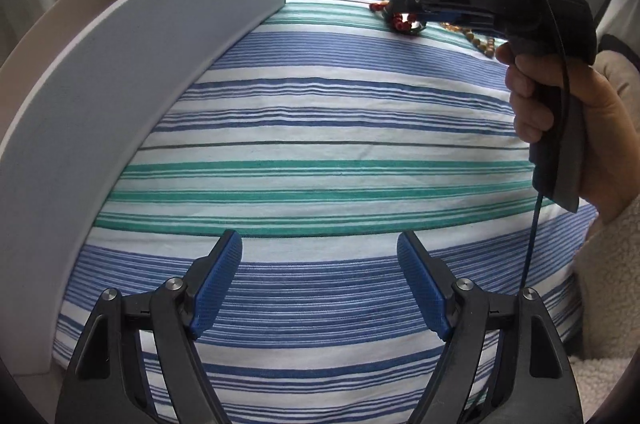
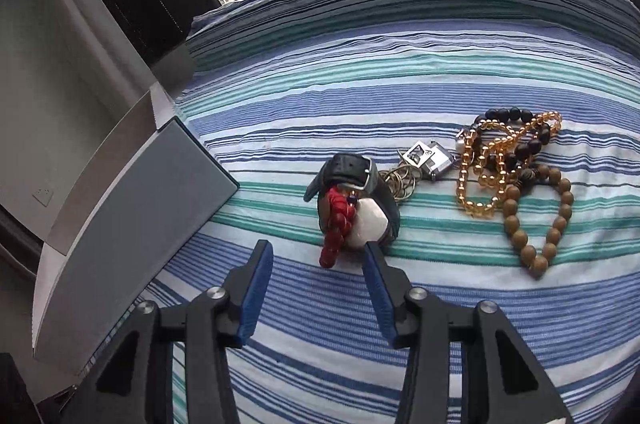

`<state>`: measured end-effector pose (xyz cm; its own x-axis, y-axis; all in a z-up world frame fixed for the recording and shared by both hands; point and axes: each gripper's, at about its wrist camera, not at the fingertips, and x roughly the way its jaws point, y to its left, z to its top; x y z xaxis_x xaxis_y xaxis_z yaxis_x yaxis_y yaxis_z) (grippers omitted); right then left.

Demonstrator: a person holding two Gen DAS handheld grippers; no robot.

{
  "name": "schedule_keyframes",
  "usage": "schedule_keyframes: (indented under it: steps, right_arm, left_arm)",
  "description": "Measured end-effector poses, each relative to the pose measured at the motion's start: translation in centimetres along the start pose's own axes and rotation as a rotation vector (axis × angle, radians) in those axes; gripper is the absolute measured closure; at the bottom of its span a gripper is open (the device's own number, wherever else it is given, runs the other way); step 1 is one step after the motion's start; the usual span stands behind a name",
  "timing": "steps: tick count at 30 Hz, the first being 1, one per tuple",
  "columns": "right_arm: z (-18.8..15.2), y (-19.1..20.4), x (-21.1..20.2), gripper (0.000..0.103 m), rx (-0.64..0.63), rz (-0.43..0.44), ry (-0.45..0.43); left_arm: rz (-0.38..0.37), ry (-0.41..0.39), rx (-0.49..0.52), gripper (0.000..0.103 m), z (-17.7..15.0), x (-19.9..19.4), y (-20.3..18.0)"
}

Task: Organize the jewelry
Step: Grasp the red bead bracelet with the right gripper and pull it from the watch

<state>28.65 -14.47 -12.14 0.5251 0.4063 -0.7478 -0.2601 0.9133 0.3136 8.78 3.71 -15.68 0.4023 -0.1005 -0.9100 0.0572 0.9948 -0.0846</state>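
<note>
Jewelry lies on a striped cloth (image 2: 400, 71). In the right wrist view a black-strapped watch (image 2: 356, 175) with a white face sits over a red bead bracelet (image 2: 338, 224), beside gold rings and a silver charm (image 2: 426, 155), amber beads (image 2: 480, 175), black beads and a brown wooden bead bracelet (image 2: 536, 224). My right gripper (image 2: 318, 248) is open, its tips just short of the watch and red beads. My left gripper (image 1: 320, 244) is open and empty over bare cloth. In the left wrist view the right gripper (image 1: 404, 9) hovers at the red beads (image 1: 400, 21).
A grey open box (image 1: 140, 35) stands along the left side; it also shows in the right wrist view (image 2: 132, 191). The person's hand (image 1: 560, 119) holds the right gripper's handle. Tower blocks show through a window beyond the cloth.
</note>
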Motion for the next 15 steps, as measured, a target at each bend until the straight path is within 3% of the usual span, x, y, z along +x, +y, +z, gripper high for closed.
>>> schedule_keyframes:
  steps: [1, 2, 8, 10, 12, 14, 15]
  right_arm:
    - [0.0, 0.0, 0.7, 0.089, -0.009, -0.009, 0.021]
    - [-0.2, -0.2, 1.0, 0.093, 0.001, -0.009, 0.043]
    - [-5.8, -0.4, -6.7, 0.093, 0.004, 0.117, 0.075]
    - [-8.8, -1.3, -9.1, 0.093, 0.015, 0.103, 0.103]
    - [-11.5, -2.8, -10.8, 0.092, 0.029, -0.001, 0.121]
    - [-13.2, -4.5, -12.3, 0.061, 0.031, -0.165, 0.125]
    - [-13.9, -5.4, -13.4, 0.041, 0.066, -0.198, 0.1]
  left_arm:
    - [-0.001, 0.006, -0.005, 0.022, 0.1, 0.2, 0.2]
    - [-0.003, 0.009, -0.008, 0.022, 0.1, 0.3, 0.3]
    - [0.013, -0.005, -0.02, 0.022, 1.0, 0.5, 1.0]
    - [0.014, 0.01, -0.017, 0.022, 1.4, 1.2, 0.8]
    - [0.009, 0.02, -0.008, 0.022, 1.9, 1.7, 0.3]
    - [0.001, 0.018, 0.009, 0.022, 2.5, 1.8, -0.6]
    - [-0.002, 0.016, 0.019, 0.022, 3.0, 1.8, -1.0]
